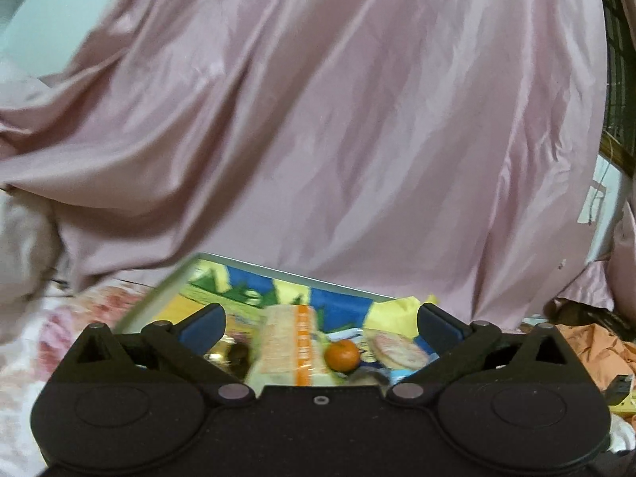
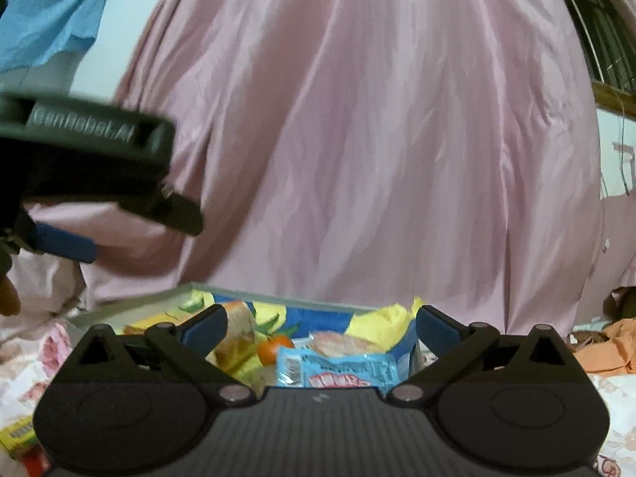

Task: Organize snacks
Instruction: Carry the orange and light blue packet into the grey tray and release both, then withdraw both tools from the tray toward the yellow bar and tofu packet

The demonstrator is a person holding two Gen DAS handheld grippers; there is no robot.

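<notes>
A tin tray [image 1: 254, 265] with a blue, yellow and green print lies on a floral sheet and holds the snacks. In it are a cracker pack [image 1: 290, 346] with an orange stripe, a small orange [image 1: 342, 354], a round pink-wrapped snack [image 1: 398, 348] and a yellow wrapper [image 1: 397, 310]. My left gripper [image 1: 320, 318] hangs open above them, holding nothing. The right wrist view shows the same tray [image 2: 159, 298], the cracker pack [image 2: 238, 334], the orange [image 2: 273, 349] and a light blue packet [image 2: 338, 369]. My right gripper [image 2: 320, 324] is open and empty over it. The left gripper [image 2: 139, 238] hovers at upper left.
A pink satin cloth [image 1: 338, 119] hangs close behind the tray. Orange fabric [image 2: 608, 349] lies at the right on the floral sheet [image 1: 35, 357]. A yellow-green packet [image 2: 16, 437] sits at the lower left outside the tray. A dark window grille [image 2: 608, 35] is at upper right.
</notes>
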